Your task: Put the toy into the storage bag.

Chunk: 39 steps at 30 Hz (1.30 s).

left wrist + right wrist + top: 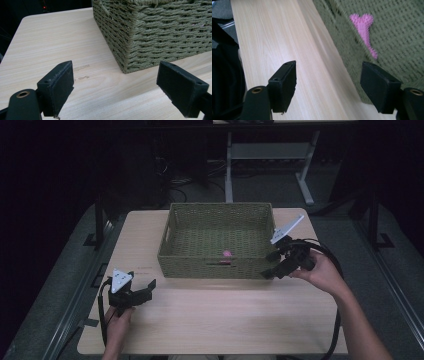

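**Two open claws flank a woven basket holding a pink toy**

A green woven basket (218,240) stands on the light wooden surface (225,320), toward its far half. Inside it, on the basket floor close to the near wall, lies a small pink spiky toy (227,253); the right gripper view shows it as a heart-shaped bristled head on a thin stem (364,30), slightly blurred.

The left claw (145,289) sits over the surface near the left front edge, held by the left hand (118,320), and points toward the basket's near-left corner, well short of it. Its jaws stand wide apart with nothing between them; in the left gripper view (115,92) bare wood shows in the gap and the basket corner (130,50) rises just beyond. A faint smudge (81,68) marks the wood beside the left jaw.

The right claw (271,265) is held by the right hand (322,272) at the basket's near-right corner, tilted down toward it. Its jaws are also spread wide and empty; in the right gripper view (328,90) one jaw hangs over the wood outside the basket and the other over the weave, with the basket's wall (342,50) running between them
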Each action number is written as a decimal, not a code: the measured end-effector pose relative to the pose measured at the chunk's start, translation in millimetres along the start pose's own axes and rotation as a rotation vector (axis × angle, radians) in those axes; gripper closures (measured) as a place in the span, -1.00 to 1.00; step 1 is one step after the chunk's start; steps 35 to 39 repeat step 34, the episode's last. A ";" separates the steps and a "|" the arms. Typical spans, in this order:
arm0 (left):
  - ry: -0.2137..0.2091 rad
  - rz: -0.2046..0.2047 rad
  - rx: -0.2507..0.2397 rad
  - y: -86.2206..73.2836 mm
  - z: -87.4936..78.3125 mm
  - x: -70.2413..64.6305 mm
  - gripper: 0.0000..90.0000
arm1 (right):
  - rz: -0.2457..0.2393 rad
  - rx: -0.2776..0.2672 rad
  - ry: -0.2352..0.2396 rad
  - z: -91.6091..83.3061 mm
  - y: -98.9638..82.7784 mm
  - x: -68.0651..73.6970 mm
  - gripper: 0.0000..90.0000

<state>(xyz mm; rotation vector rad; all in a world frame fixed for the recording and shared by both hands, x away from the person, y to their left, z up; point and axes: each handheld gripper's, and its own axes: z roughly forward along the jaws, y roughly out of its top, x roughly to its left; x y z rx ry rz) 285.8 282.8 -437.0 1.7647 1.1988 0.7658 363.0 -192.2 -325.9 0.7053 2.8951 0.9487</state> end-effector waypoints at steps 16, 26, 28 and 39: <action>-0.005 0.004 -0.004 -0.1 -1.3 -0.9 -0.70 | 0.028 0.011 0.002 15.4 -35.1 7.3 -0.35; -0.007 0.009 -0.003 0.0 -0.8 -2.2 -0.70 | 0.049 0.007 -0.001 21.0 -57.8 13.6 -0.35; -0.007 0.006 -0.002 0.0 -0.3 -2.4 -0.70 | 0.056 0.004 -0.004 23.1 -62.8 15.7 -0.36; -0.010 0.007 -0.007 0.7 0.0 -3.5 -0.70 | 0.049 0.000 -0.043 28.9 -75.7 32.8 -0.39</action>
